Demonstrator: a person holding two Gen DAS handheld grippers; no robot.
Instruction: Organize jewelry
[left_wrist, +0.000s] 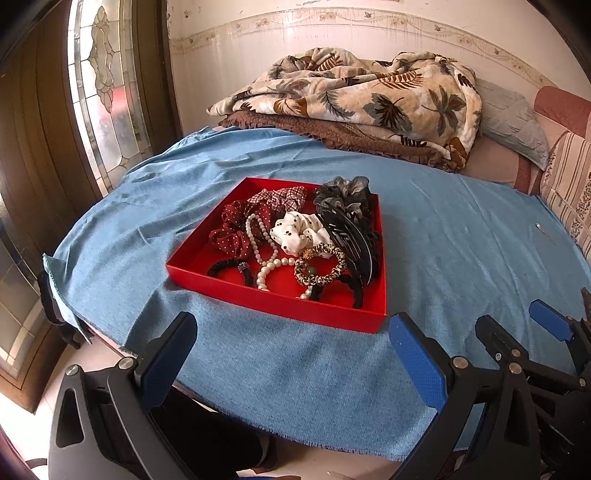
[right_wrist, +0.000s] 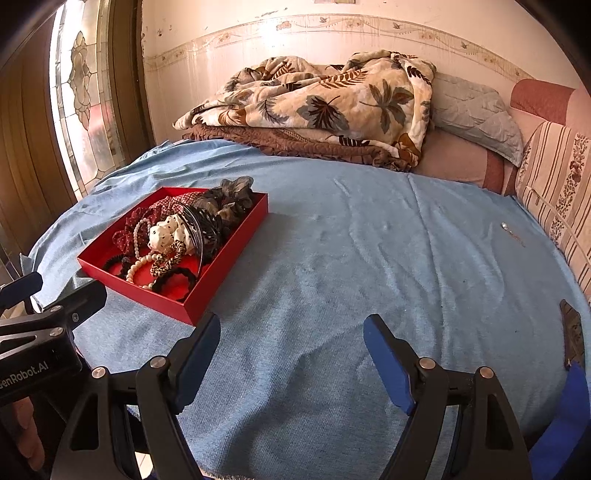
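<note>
On blue cloth (left_wrist: 295, 369): red tray (left_wrist: 280, 302) full — pearls (left_wrist: 271, 266), scrunchies, clip; small piece (right_wrist: 511, 232) apart, far right; both grippers (left_wrist: 291, 354) (right_wrist: 291, 354) gaping, empty.

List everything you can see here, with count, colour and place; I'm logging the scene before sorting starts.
tray: one, red, on the blue cloth, left of centre
scrunchies: four, dark red dotted, red check, white dotted, grey-black sheer, in the tray's far half
pearl strand: one, white, mid tray
hair claw: one, black, along the tray's right side
leopard hair tie: one, tan and black, near right of the tray
black hair ties: at least two, near edge of the tray
small trinket: one, silvery, on the cloth far right
blue cloth: one, covering the surface
leaf-print blanket: one, cream and brown, behind
pillow: one, pale blue-grey, right rear
left gripper: open, empty
right gripper: open, empty
</note>
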